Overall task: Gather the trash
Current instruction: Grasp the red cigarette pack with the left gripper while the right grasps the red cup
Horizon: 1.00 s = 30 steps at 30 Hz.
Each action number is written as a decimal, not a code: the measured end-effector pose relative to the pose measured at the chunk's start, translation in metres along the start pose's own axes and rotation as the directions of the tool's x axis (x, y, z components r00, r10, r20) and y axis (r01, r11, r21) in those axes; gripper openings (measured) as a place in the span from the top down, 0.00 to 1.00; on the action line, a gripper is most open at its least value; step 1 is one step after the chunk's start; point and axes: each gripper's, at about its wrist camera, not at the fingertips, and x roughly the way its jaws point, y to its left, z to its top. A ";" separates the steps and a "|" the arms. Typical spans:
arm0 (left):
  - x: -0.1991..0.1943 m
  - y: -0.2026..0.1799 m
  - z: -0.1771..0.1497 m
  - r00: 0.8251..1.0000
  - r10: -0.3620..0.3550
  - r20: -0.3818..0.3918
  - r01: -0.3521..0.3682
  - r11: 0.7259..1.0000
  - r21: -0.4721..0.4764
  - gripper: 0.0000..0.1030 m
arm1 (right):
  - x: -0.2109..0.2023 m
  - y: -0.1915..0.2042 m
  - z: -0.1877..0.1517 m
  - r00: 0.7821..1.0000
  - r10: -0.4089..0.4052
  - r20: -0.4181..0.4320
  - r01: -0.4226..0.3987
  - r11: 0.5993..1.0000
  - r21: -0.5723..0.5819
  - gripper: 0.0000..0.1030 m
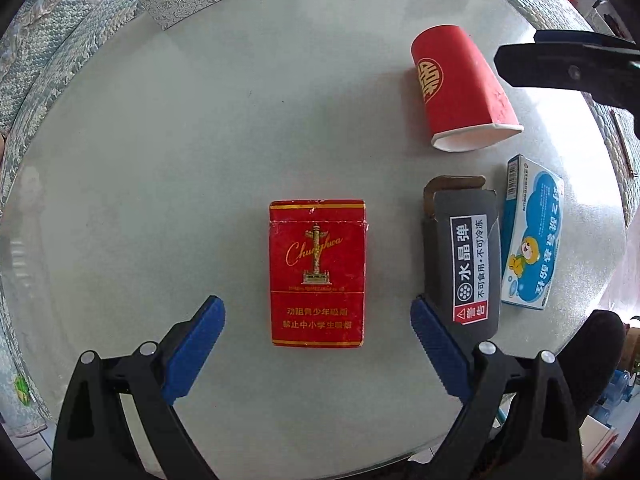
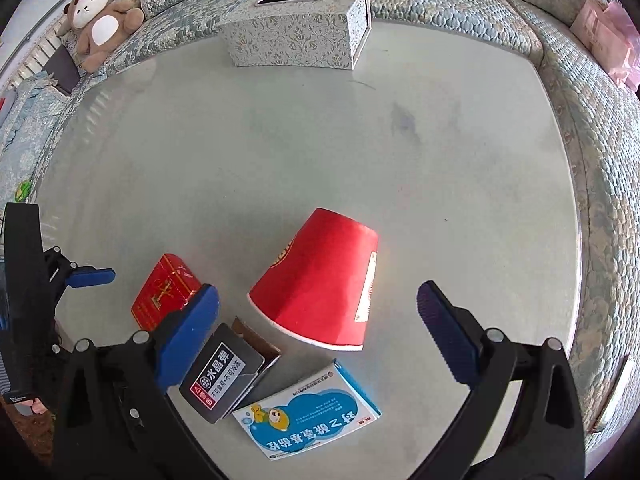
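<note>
Grey glass desk (image 2: pixel 280 152) has much free surface in its middle and far part; one patterned tissue box (image 2: pixel 300 36) stands at the far edge, with the sofa (image 2: pixel 460 8) behind. Four trash things lie close together near the front edge: one red cigarette pack (image 1: pixel 317 273), one red paper cup (image 2: pixel 320 284) on its side, one grey carton (image 1: pixel 464 256), one blue medicine box (image 2: pixel 308 412). Left gripper (image 1: pixel 318 320) is wide open around the pack, holding nothing. Right gripper (image 2: pixel 318 312) is wide open over the cup, also empty
</note>
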 end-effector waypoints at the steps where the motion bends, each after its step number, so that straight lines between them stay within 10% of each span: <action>1: 0.003 0.001 0.001 1.000 -0.004 -0.001 0.004 1.000 0.001 0.11 | 0.006 0.000 0.003 1.000 -0.003 -0.007 0.003 1.000 0.002 0.06; 20: 0.048 0.023 0.010 0.999 -0.020 -0.031 0.019 1.000 -0.023 0.11 | 0.054 0.004 0.003 0.997 -0.022 -0.073 0.022 1.000 -0.003 0.06; 30: 0.049 0.014 0.005 0.998 -0.067 -0.020 0.066 0.996 -0.063 0.32 | 0.048 0.015 0.000 0.997 -0.075 -0.019 0.074 0.996 -0.044 0.33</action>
